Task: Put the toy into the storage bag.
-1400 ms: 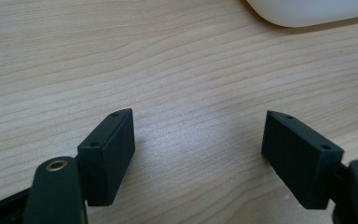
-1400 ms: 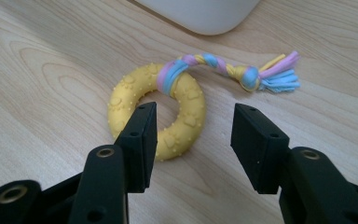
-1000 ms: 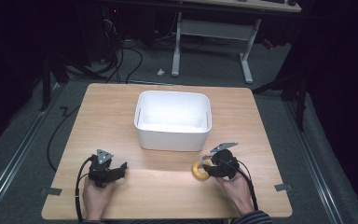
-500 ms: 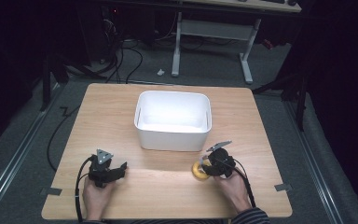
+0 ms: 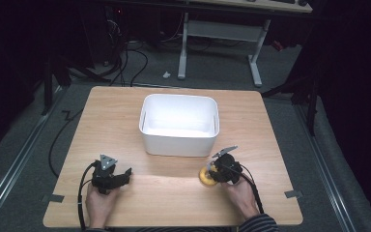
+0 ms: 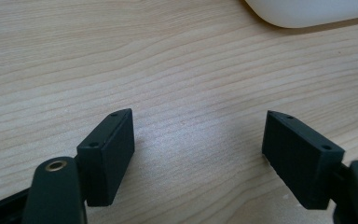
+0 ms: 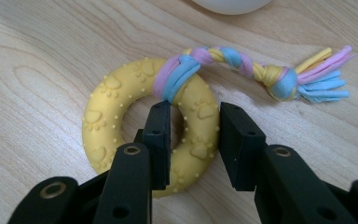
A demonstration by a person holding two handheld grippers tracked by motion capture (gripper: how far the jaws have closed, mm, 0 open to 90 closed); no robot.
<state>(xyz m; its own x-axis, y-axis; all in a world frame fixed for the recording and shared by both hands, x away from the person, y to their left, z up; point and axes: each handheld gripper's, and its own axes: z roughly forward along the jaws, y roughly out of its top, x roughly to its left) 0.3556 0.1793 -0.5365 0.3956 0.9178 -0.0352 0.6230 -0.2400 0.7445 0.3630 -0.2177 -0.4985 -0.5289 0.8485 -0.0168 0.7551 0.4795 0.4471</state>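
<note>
Work in hand: picking up the yellow ring toy, judged bound for the white bin just beyond it.
Toy location: on the wooden table, near the person's edge on the right side, just in front of the bin's near right corner; in the high view it sits at. It lies flat.
Toy make-up: a rubber ring with paw-print bumps; a braided rope tail in pink, blue and yellow is knotted through it and trails away toward the bin.
Right gripper: the jaws straddle the ring's right-hand band, one jaw in the hole, the other outside. They stand close against the rubber; judged clenched on the ring, though full pressure cannot be confirmed.
Left gripper: released, jaws wide apart over bare wood, holding nothing. In the high view it rests at, well apart from the toy.
Change noted: against the earlier high views the right gripper has shifted slightly forward at the toy; the toy, the bin and the left gripper have not moved.
Meaning for the task: the grasp appears made, lift not yet begun.
Risk: the rope tail may snag on the bin rim.
</note>
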